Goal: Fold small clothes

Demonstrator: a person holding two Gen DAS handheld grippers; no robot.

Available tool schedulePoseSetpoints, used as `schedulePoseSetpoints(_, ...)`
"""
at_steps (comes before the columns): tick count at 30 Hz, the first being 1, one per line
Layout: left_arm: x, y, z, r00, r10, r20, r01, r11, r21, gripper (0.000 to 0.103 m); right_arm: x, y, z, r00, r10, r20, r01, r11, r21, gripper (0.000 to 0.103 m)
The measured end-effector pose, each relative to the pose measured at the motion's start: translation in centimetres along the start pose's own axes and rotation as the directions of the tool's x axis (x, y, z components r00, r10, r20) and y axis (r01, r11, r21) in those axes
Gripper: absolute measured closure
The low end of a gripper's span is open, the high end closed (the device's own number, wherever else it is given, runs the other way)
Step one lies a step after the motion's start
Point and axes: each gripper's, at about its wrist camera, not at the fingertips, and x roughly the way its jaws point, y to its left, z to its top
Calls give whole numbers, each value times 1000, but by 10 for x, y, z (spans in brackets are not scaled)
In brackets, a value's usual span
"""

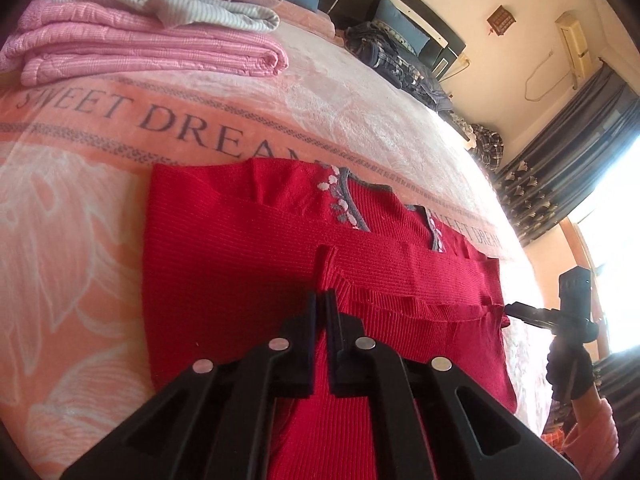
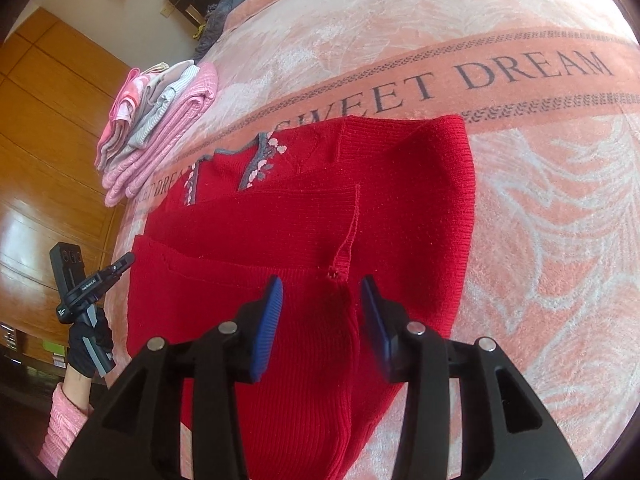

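Two grippers are seen at a red knitted sweater (image 1: pixel 240 248), which is spread flat on a pink blanket (image 1: pixel 80 200) with its sleeves folded in across the body. Beyond the sweater's left side, well apart from it, a stack of folded pink and striped clothes (image 1: pixel 140 44) is piled on the same blanket.

At the sweater's left edge the left gripper (image 1: pixel 320 300) is held by a hand (image 2: pixel 90 344) in a black glove, below which a pink sleeve (image 2: pixel 64 432) is visible. Its jaws are brought together until only a thin slit is left, and no cloth is seen caught in them. From the right wrist view its tip is seen just beside the sweater's edge.

Along the sweater's far edge the neckline is marked by grey trim with small pale flowers (image 1: pixel 344 200), and it lies over the printed band reading SWEET DREAM (image 2: pixel 520 72).

At the sweater's near edge the right gripper (image 2: pixel 322 280) is held with its jaws spread wide. A ribbed cuff (image 2: pixel 340 264) of the folded sleeve is seen between the blue pads (image 2: pixel 268 320), touched by neither; nothing is clamped.
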Motion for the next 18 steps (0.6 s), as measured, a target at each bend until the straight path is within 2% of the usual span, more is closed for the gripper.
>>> schedulePoseSetpoints(4, 7, 5, -2, 1000, 4, -17, -4, 1000, -8, 100, 15, 2, -2, 999, -16, -42, 15, 1000, -27, 62)
schedulePoseSetpoints(6, 12, 7, -3, 999, 7, -33, -7, 1000, -10, 100, 23, 4, -4, 997, -50, -65, 47, 998, -46, 63)
schedulePoseSetpoints(8, 18, 9, -4, 999, 12, -46, -13, 1000, -19, 99, 25, 7, -5, 997, -57, -60, 52, 996, -71, 71)
schedulePoseSetpoints(9, 20, 9, -4, 999, 20, -49, -21, 999, -24, 96, 26, 10, -6, 997, -46, -62, 41, 996, -83, 82)
schedulePoseSetpoints(10, 23, 9, -4, 998, 20, -55, -22, 999, -26, 93, 26, 13, -7, 997, -53, -64, 47, 994, -99, 88)
schedulePoseSetpoints(11, 27, 8, -5, 998, 19, -60, -21, 1000, -22, 93, 25, 17, -7, 996, -65, -61, 58, 991, -122, 90)
schedulePoseSetpoints(12, 29, 5, -6, 998, 29, -64, -30, 999, -10, 93, 24, 21, -7, 996, -59, -61, 50, 988, -144, 97)
schedulePoseSetpoints(14, 27, -1, -7, 997, 47, -55, -46, 999, 26, 96, 18, 25, -9, 997, -42, -59, 32, 987, -158, 97)
schedulePoseSetpoints(15, 24, -3, -7, 998, 32, -46, -31, 999, 35, 99, 13, 27, -10, 998, -26, -56, 17, 987, -161, 97)
schedulePoseSetpoints(18, 6, -10, -6, 999, -44, -2, 44, 998, 34, 99, -7, 35, -12, 999, 35, -35, -41, 983, -179, 97)
